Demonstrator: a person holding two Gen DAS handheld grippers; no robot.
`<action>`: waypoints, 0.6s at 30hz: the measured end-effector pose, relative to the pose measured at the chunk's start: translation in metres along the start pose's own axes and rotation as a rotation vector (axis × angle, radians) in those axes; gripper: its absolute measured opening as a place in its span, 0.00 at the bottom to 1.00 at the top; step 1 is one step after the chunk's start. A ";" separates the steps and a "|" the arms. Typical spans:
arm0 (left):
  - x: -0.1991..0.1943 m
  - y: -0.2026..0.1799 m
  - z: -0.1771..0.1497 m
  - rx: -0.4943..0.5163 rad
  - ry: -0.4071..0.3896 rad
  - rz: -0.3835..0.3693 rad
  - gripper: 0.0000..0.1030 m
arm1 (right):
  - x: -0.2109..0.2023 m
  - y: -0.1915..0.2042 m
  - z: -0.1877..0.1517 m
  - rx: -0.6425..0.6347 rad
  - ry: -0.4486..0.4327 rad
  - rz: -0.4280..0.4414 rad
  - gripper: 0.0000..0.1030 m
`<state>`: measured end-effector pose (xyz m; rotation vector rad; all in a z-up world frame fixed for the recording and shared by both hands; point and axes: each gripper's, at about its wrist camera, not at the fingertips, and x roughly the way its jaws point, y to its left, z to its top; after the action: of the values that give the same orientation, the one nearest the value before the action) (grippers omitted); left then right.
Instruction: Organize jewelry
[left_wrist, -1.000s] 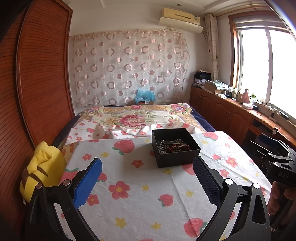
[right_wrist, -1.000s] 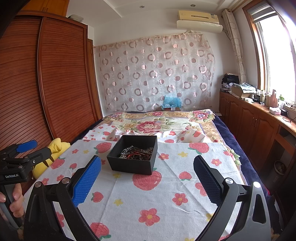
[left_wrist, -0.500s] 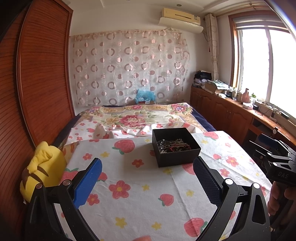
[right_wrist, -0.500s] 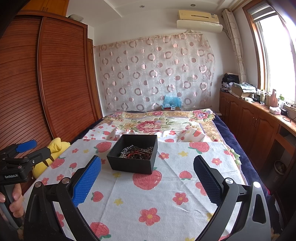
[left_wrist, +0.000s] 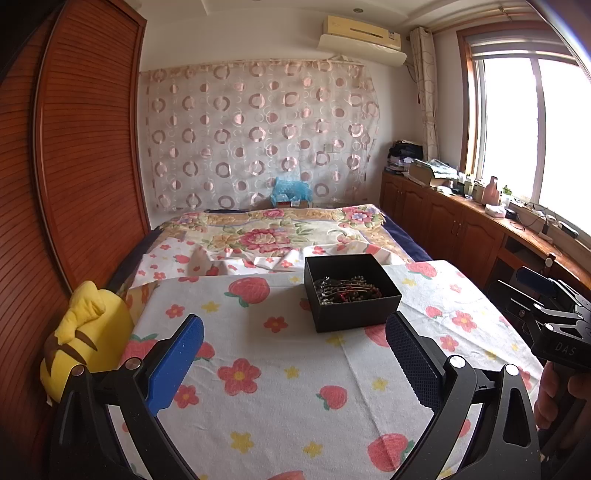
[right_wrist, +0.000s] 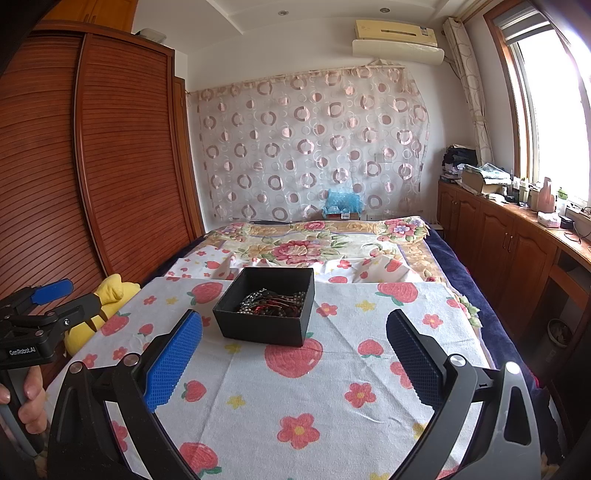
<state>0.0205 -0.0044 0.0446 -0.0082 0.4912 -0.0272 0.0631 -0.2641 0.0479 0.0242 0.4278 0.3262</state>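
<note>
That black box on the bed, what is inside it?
The black box holds a tangled heap of beaded jewelry, dark and silvery with red strands. The heap hides the pieces underneath and the box floor; its near wall covers the front.

Bare cloth ahead, one box in the way
The strawberry-print white cloth (right_wrist: 295, 398) lies bare before both grippers; only the open black square box (right_wrist: 267, 314) stands on it, a yellow plush toy (left_wrist: 79, 339) beside its left edge

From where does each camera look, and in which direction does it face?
Left wrist: on the left gripper, facing along the bed; the black box lies ahead to the right, the right gripper at the right edge.
Right wrist: on the right gripper, same direction; box ahead to the left, left gripper at the left edge.
Shared: box, jewelry, yellow plush.
</note>
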 end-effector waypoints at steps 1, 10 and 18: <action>0.000 0.000 -0.001 0.000 0.000 -0.001 0.92 | 0.000 0.000 0.000 0.000 0.000 0.000 0.98; 0.000 -0.001 -0.001 0.001 -0.005 -0.002 0.92 | 0.000 0.000 0.000 -0.001 0.000 -0.001 0.98; 0.000 0.001 -0.001 0.001 0.000 0.001 0.92 | 0.000 0.000 0.000 -0.001 0.000 -0.001 0.98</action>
<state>0.0205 -0.0038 0.0436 -0.0069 0.4911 -0.0263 0.0631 -0.2645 0.0480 0.0233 0.4275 0.3256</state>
